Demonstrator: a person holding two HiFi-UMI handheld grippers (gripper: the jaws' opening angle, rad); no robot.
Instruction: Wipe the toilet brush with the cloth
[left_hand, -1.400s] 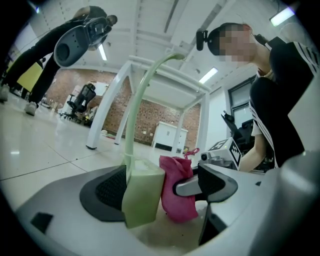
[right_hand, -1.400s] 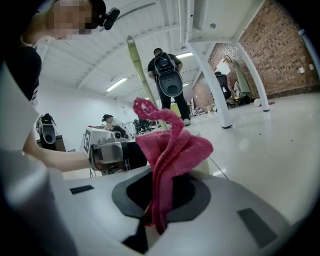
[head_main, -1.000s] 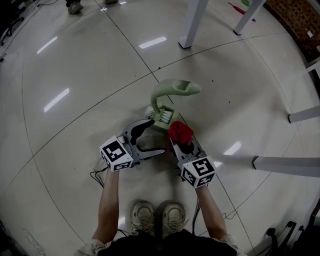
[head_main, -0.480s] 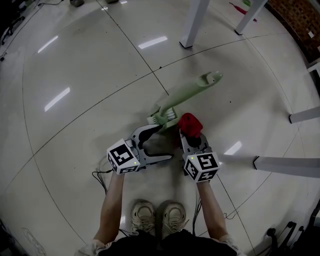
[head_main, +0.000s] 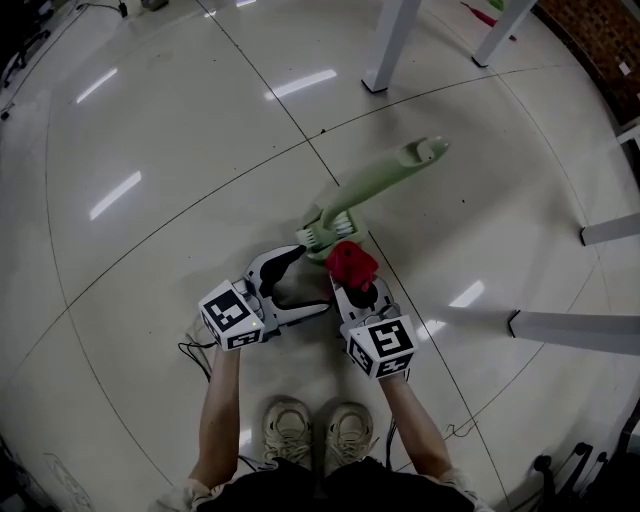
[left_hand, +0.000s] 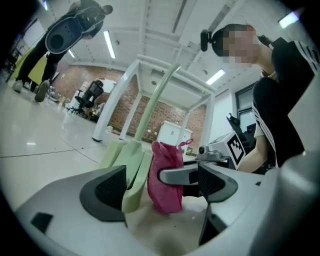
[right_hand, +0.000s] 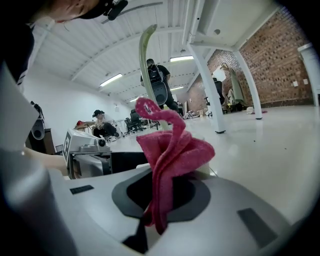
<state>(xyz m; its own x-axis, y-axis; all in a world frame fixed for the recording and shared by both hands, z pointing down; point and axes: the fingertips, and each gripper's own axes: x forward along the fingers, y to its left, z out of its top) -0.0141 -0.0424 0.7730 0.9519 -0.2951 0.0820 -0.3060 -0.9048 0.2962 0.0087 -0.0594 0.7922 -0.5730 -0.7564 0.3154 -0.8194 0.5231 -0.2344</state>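
Note:
A pale green toilet brush (head_main: 370, 185) lies tilted over the floor, handle up to the right, bristle head down by my grippers. My left gripper (head_main: 308, 278) stands open with wide jaws. In the left gripper view the brush head (left_hand: 131, 170) rests against its left pad, and the red cloth (left_hand: 165, 180) sits in the gap beside it. My right gripper (head_main: 352, 280) is shut on that bunched red cloth (head_main: 350, 262), which touches the brush head. In the right gripper view the cloth (right_hand: 172, 150) sticks up from the jaws, with the brush handle (right_hand: 146, 55) rising behind it.
White table legs (head_main: 388, 45) stand at the back of the glossy tiled floor. Low white beams (head_main: 575, 330) lie at the right. A thin cable (head_main: 195, 355) trails by my left forearm. The person's shoes (head_main: 310, 435) are just below the grippers.
The brush handle has swung from curving up toward the camera to leaning away to the right. Both grippers and the cloth have shifted slightly left, the cloth closer to the brush head.

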